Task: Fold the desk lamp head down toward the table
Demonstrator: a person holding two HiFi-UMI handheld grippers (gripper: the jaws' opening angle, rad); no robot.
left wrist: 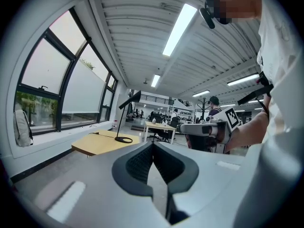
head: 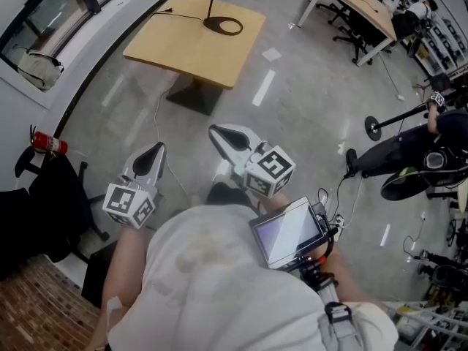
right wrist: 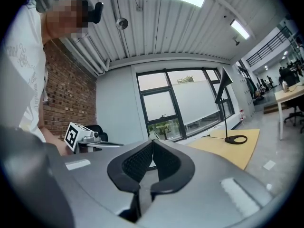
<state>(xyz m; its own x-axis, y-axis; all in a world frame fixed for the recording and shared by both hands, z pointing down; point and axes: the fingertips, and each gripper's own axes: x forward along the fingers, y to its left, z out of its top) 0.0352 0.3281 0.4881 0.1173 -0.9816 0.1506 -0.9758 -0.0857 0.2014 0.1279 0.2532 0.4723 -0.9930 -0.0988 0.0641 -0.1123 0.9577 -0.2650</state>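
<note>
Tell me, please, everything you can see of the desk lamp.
The desk lamp is black and slim, seemingly metal: a flat open ring base, a thin upright stem and a narrow slanted head raised at the top, not folded down. Its base rests near an edge of the light wooden table, and a dark cable trails from it across the top.

No writing, label, brand or number is legible in any view.
</note>
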